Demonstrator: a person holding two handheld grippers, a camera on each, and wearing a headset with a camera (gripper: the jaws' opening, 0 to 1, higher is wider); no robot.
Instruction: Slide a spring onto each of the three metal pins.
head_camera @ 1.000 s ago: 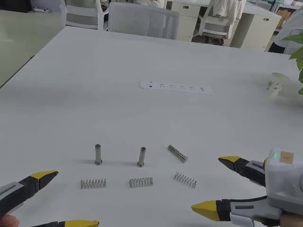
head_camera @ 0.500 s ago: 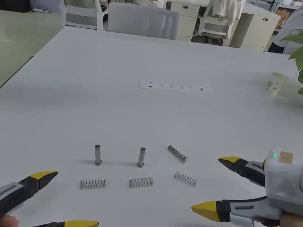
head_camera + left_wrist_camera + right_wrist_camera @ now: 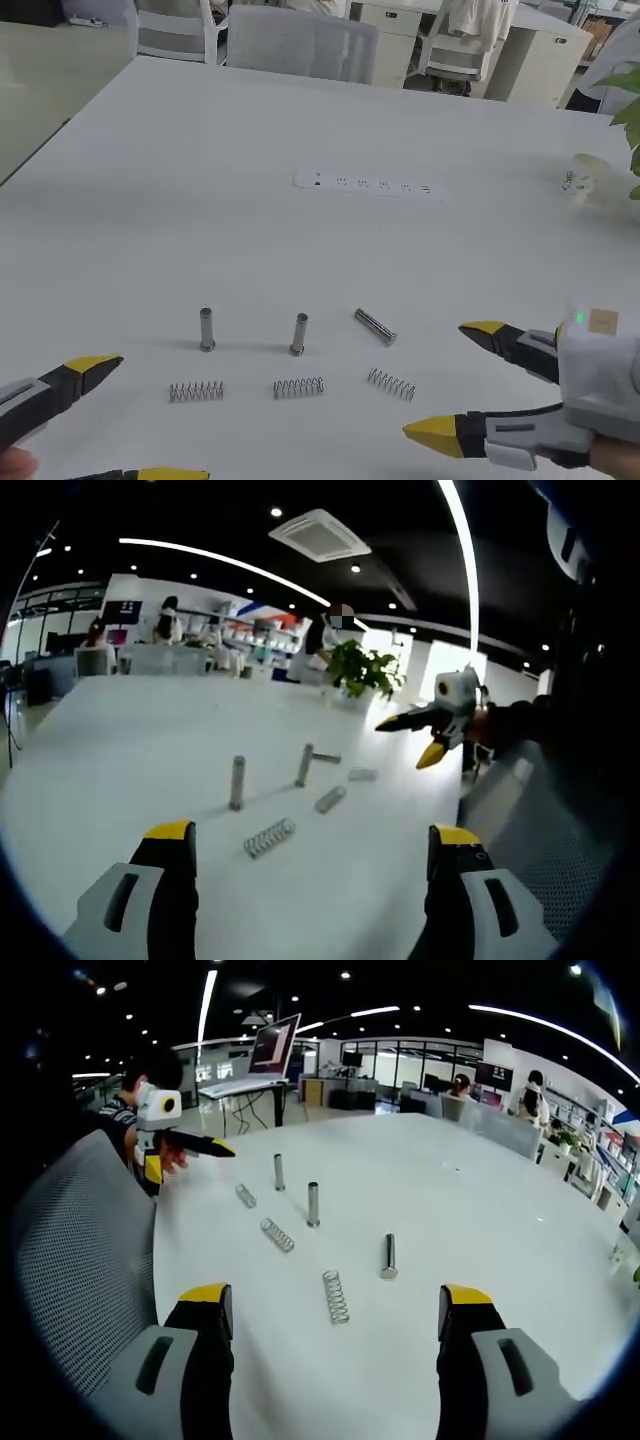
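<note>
On the white bench (image 3: 300, 250) two metal pins stand upright, the left pin (image 3: 206, 328) and the middle pin (image 3: 299, 332), while the third pin (image 3: 375, 325) lies on its side to their right. Three springs lie flat in a row just in front of them, each apart from its pin: the left spring (image 3: 196, 391), the middle spring (image 3: 298, 386) and the right spring (image 3: 391, 384). The left claw (image 3: 135, 420) is held at the near left, jaws spread wide with nothing between them. The right claw (image 3: 452, 380), near the right spring, is likewise spread and empty. A power strip (image 3: 370, 184) lies farther back, and a paper cup (image 3: 578, 172) stands at the far right.
</note>
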